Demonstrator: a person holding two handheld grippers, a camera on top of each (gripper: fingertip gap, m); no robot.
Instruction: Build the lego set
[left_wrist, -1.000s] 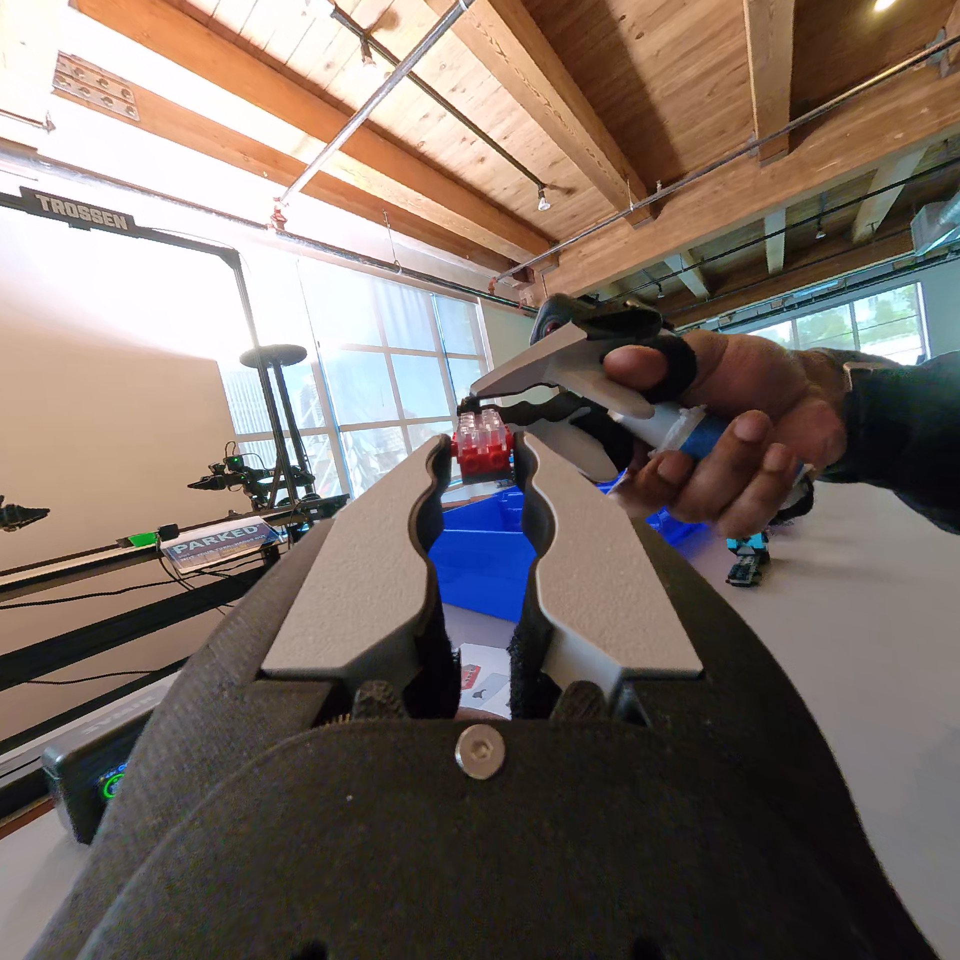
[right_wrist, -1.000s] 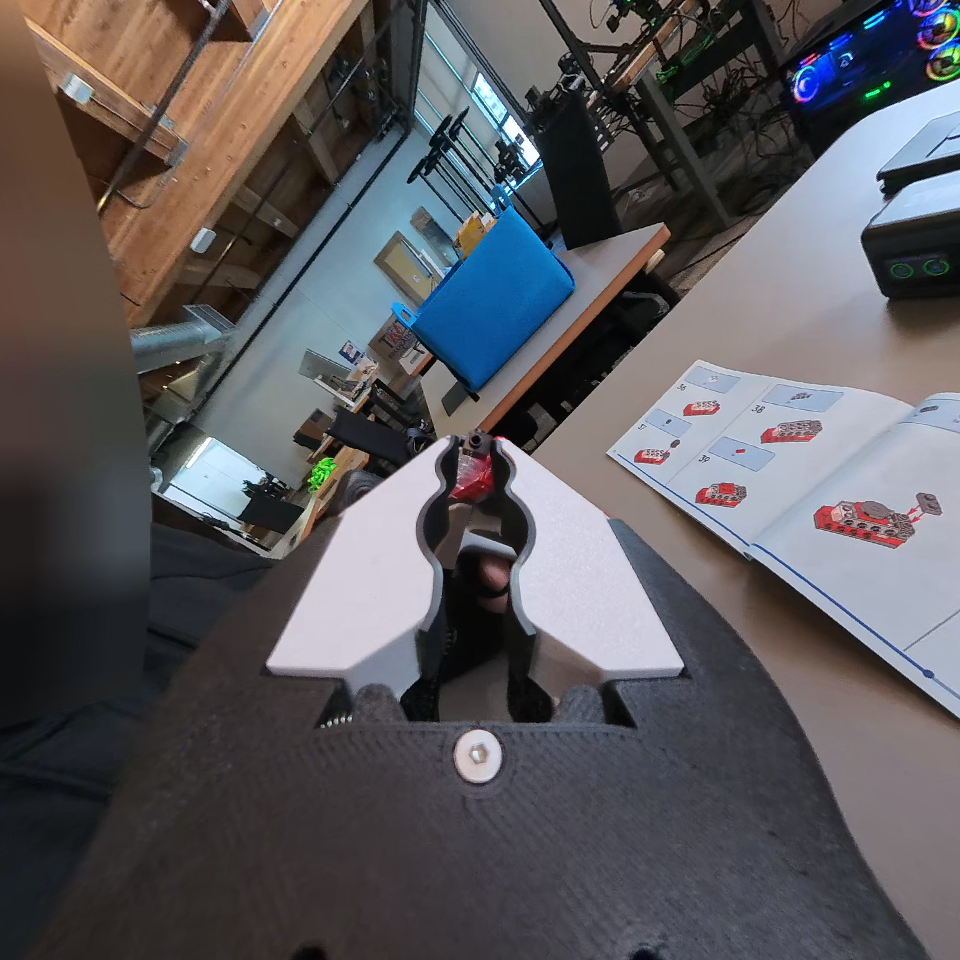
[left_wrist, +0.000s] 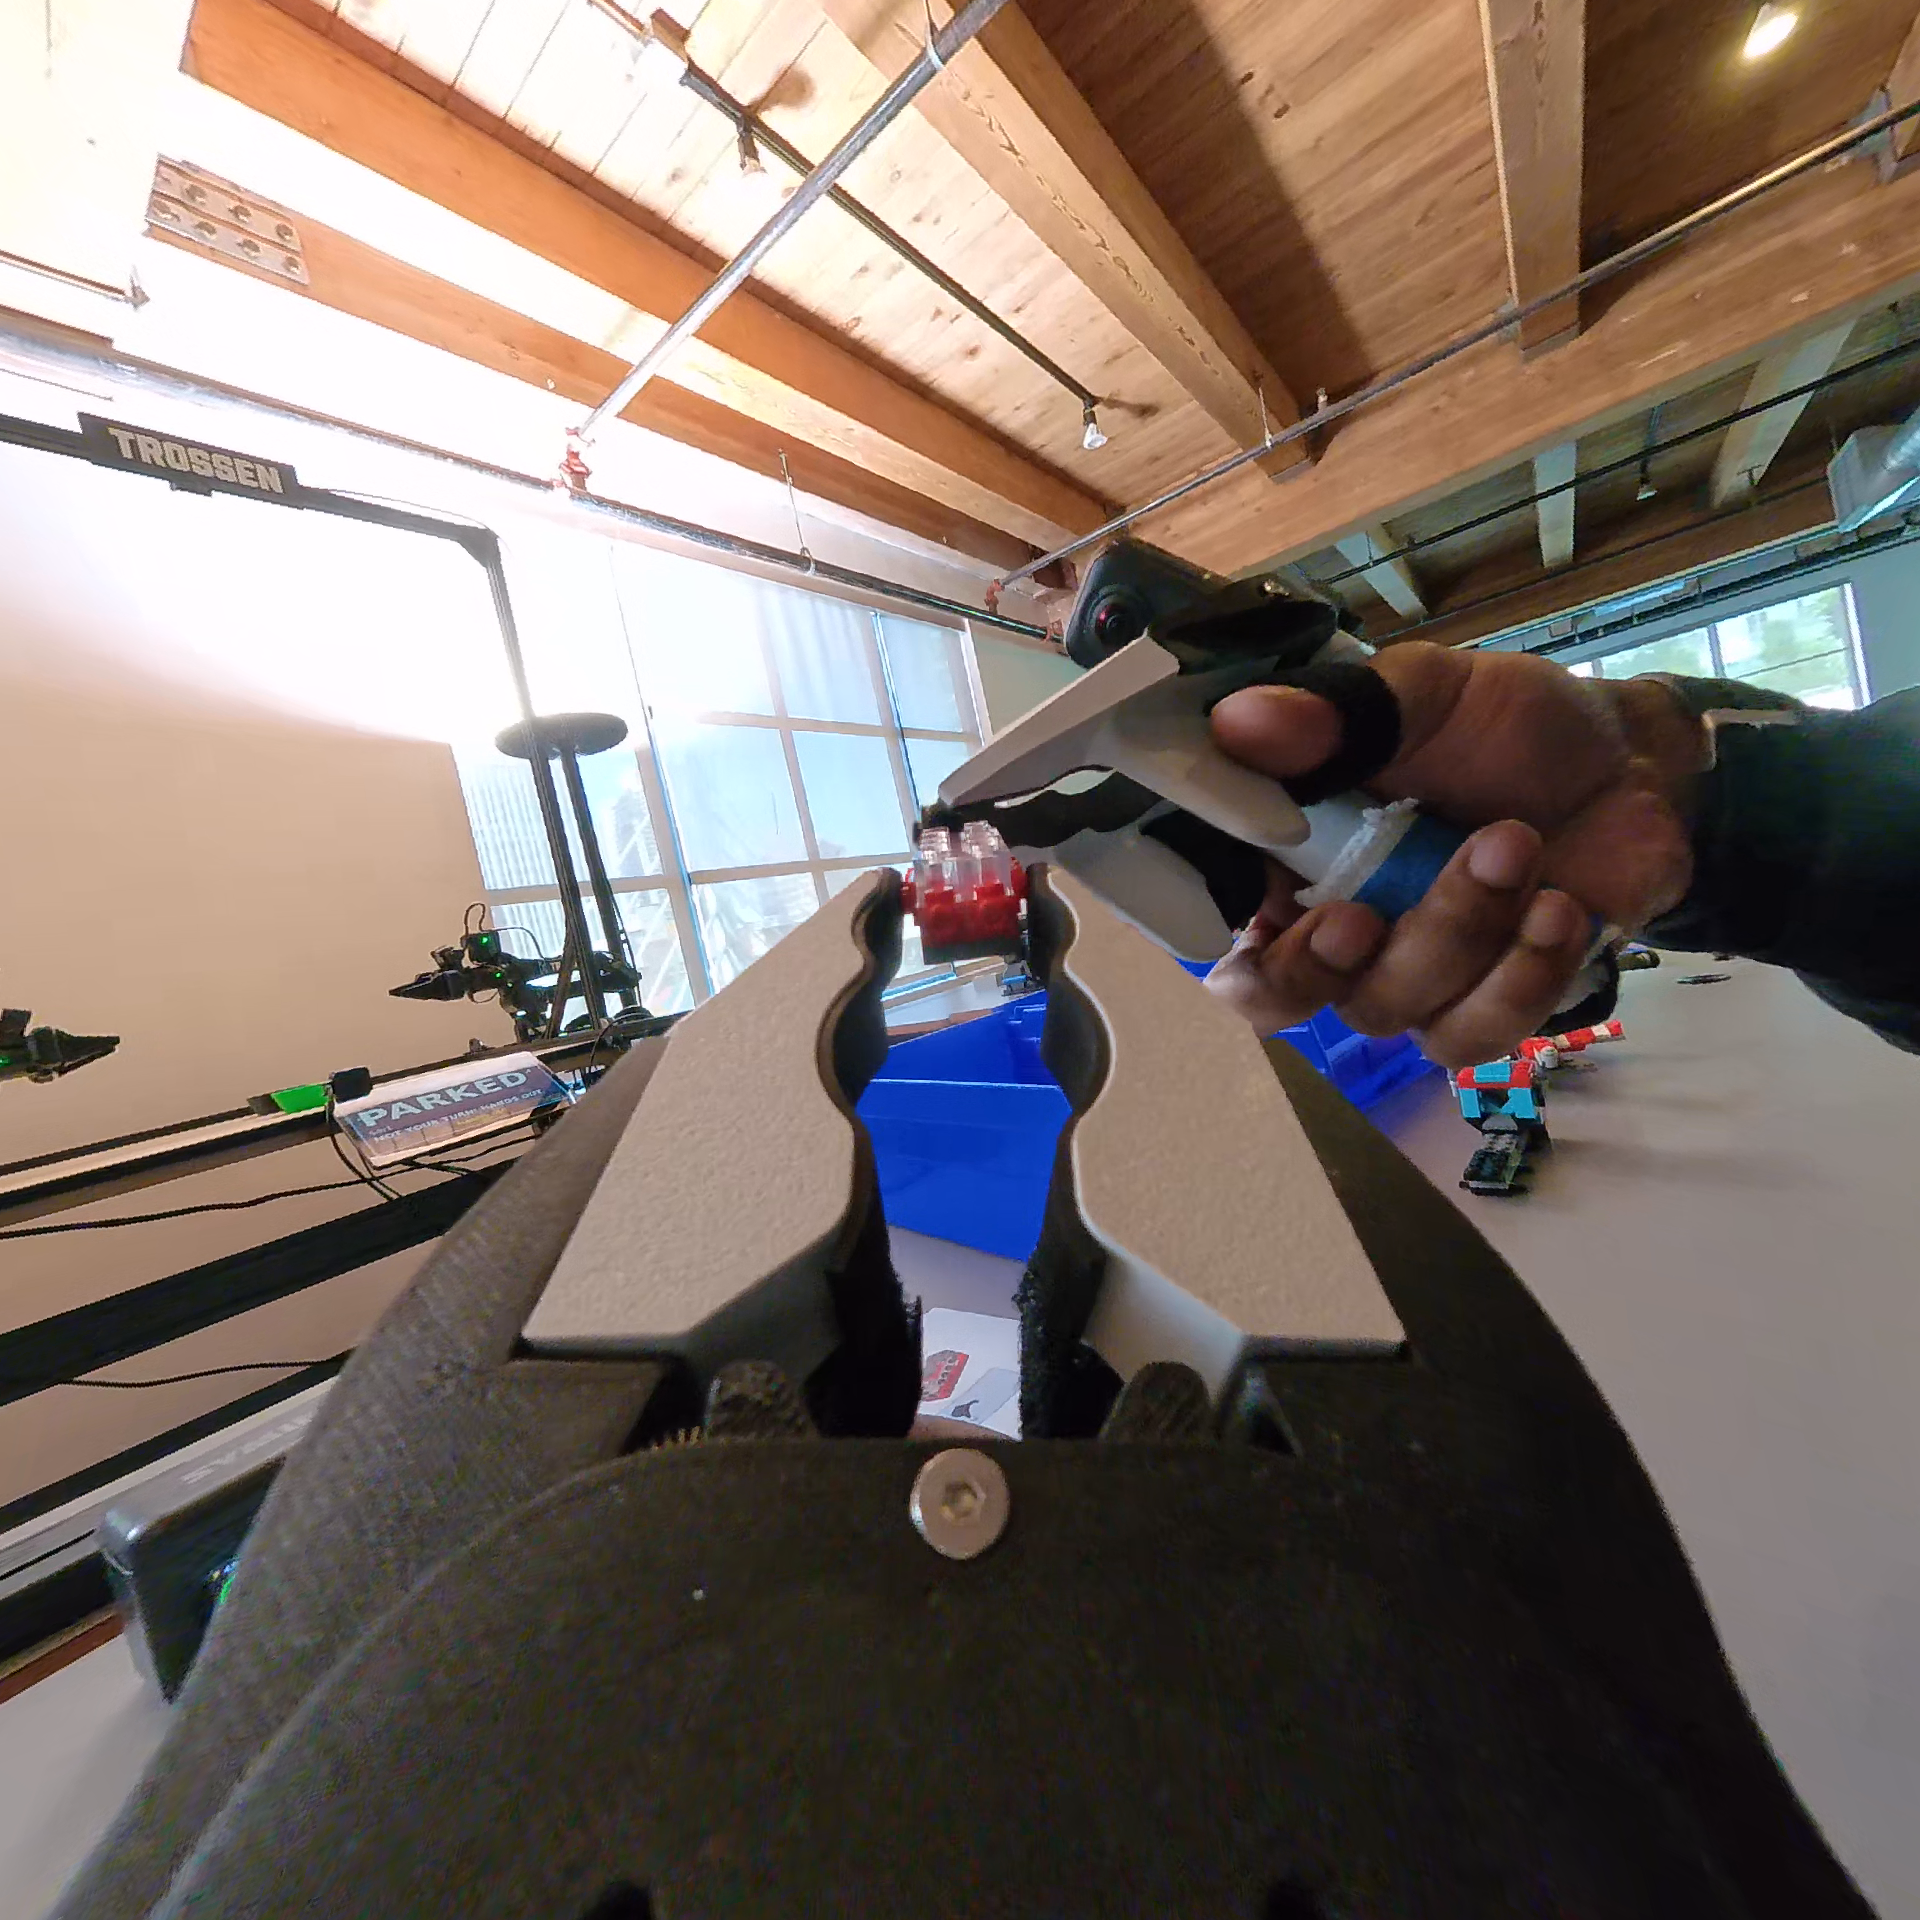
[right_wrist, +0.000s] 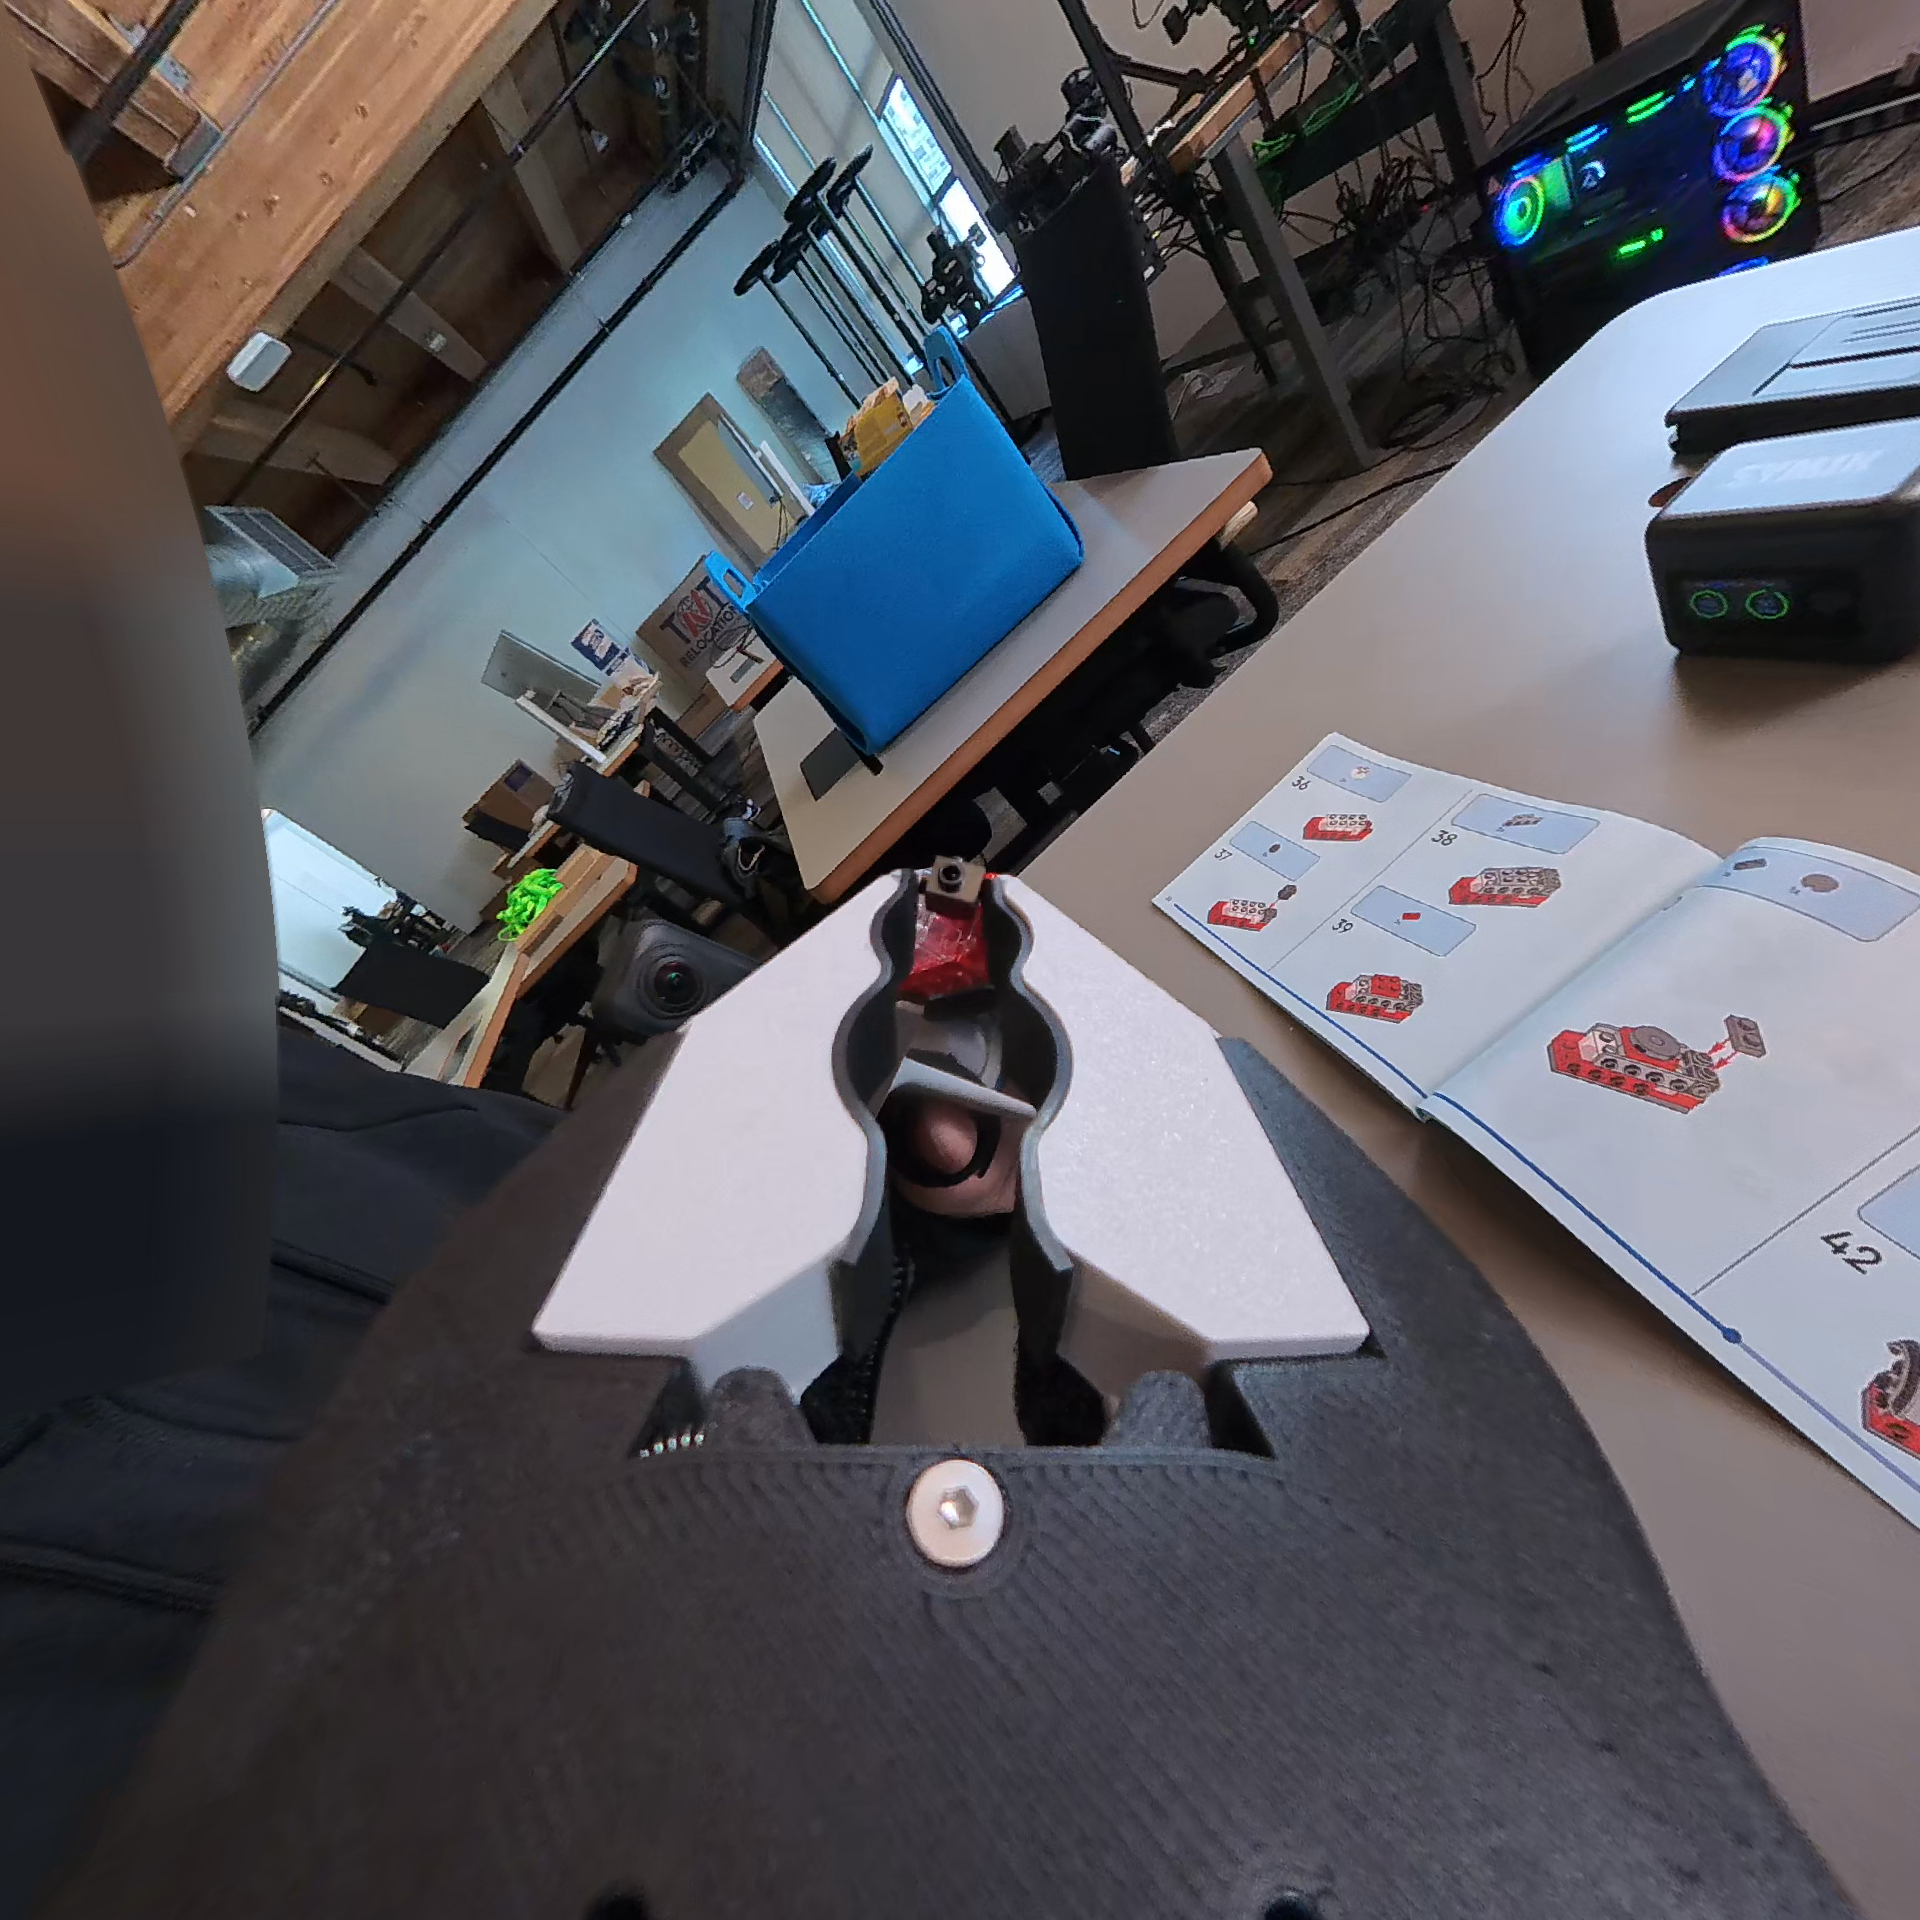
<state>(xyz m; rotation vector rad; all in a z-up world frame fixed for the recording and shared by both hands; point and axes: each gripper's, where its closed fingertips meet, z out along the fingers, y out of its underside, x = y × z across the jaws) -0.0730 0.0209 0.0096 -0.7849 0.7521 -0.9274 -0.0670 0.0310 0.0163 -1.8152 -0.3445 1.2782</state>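
My left gripper is shut on a small red Lego assembly with clear studs on top, held in the air at its fingertips. My right gripper is shut on a small dark grey piece. It comes in from the right in the left wrist view, held by a hand, with its tips pressed against the top of the assembly. In the right wrist view the red assembly shows just behind the dark piece, between the fingers.
An open instruction booklet lies on the grey table. A blue bin stands behind the grippers. Small built Lego models sit at the right. Black devices stand at the table's far end. Less than 4 cm separates the two grippers' tips.
Both grippers stay together at the red assembly. The right gripper has shifted only slightly, and the dark piece still sits against the assembly's top.
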